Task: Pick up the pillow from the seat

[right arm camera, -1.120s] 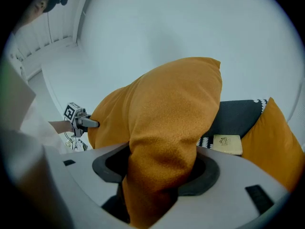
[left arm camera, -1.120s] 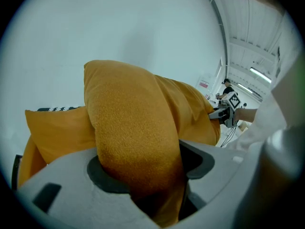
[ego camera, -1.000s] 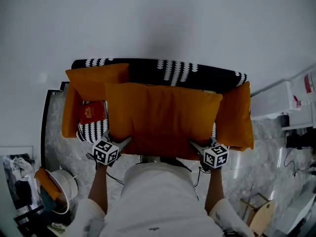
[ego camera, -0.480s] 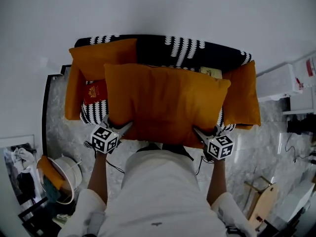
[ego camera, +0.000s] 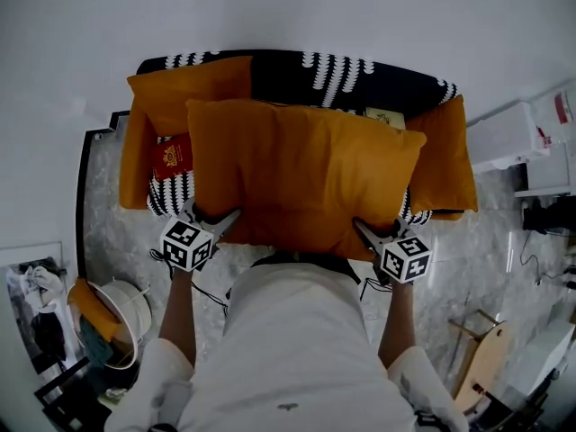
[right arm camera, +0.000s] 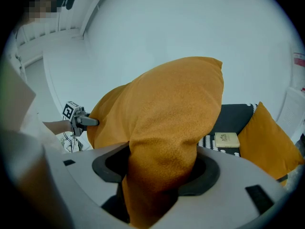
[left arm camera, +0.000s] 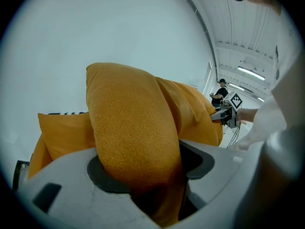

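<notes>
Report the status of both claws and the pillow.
Left claw shut on pillow, near corner. Right claw shut on other near corner. Pillow raised above sofa. Nothing in the way.

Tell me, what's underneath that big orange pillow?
The black-and-white patterned seat shows at its edges, with a red booklet left and a pale book right. The seat's middle is covered by the pillow.

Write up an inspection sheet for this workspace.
Surface: black-and-white patterned sofa.
Job's things: orange pillow, held up over the seat by its near edge.
Clutter: red book and pale book on the seat; orange cushions at both ends.
Grippers: left hand-held gripper and right hand-held gripper, both clamped on the pillow.
Cables: black leads hang from the grippers.
Surroundings: white wall, marble floor, basket at left.
</notes>
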A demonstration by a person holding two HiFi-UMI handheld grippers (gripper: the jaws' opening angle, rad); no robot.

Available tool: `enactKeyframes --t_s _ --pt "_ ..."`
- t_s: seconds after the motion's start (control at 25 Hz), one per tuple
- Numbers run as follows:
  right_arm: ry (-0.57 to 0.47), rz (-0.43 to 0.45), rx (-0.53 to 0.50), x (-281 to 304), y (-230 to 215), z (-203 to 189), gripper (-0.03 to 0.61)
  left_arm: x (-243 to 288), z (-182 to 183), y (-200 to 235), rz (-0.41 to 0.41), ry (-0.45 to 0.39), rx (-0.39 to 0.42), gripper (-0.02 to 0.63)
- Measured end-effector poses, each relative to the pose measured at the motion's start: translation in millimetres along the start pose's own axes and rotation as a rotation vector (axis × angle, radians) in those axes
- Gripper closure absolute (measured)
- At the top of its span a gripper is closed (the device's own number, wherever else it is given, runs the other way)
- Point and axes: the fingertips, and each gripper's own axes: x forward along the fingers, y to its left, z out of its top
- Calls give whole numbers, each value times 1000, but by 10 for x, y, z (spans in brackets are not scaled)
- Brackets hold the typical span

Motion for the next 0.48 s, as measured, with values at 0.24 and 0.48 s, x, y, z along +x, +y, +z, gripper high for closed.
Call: enactKeyframes --t_s 0.24,0.48 --pt "-16 -6 -25 -78 22 87 307 -71 77 -65 15 -21 6 319" --pt "-16 0 -55 -165 67 96 316 -125 141 -138 23 -29 19 319"
